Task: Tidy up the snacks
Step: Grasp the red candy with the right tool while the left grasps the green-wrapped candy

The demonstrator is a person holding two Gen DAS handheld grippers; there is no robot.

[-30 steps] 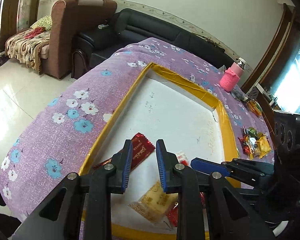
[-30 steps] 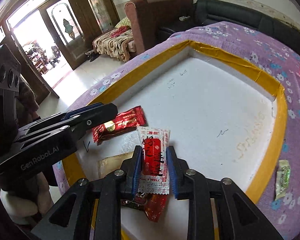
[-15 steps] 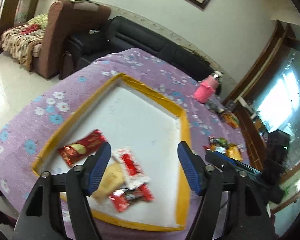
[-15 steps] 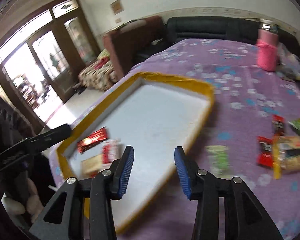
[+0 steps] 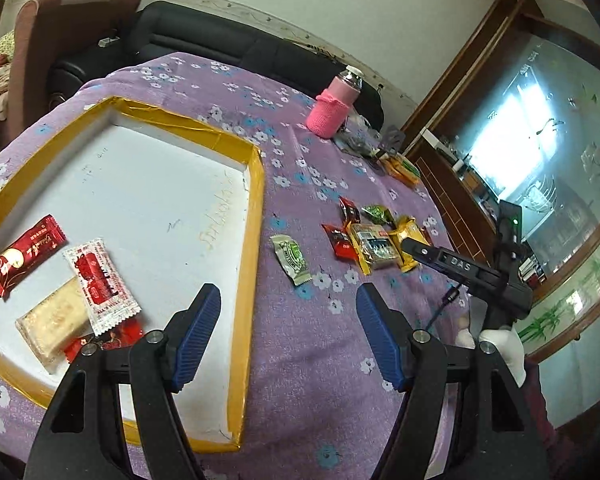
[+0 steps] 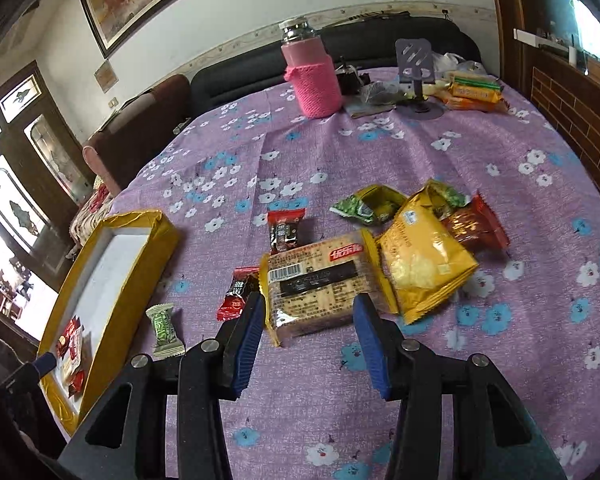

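Left wrist: tray (image 5: 256,216) holds red wrapper (image 5: 24,254), red-white sachet (image 5: 100,280)

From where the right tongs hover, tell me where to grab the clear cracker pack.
Grip the cracker pack across its short width, near the closer end, coming straight down. It lies flat, and the open right tongs already straddle that end; its far side abuts the yellow bag.

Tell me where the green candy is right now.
The green candy lies on the purple tablecloth between the tray's right yellow rim and the snack pile, nearest a small red packet; in the right wrist view it sits lower left.
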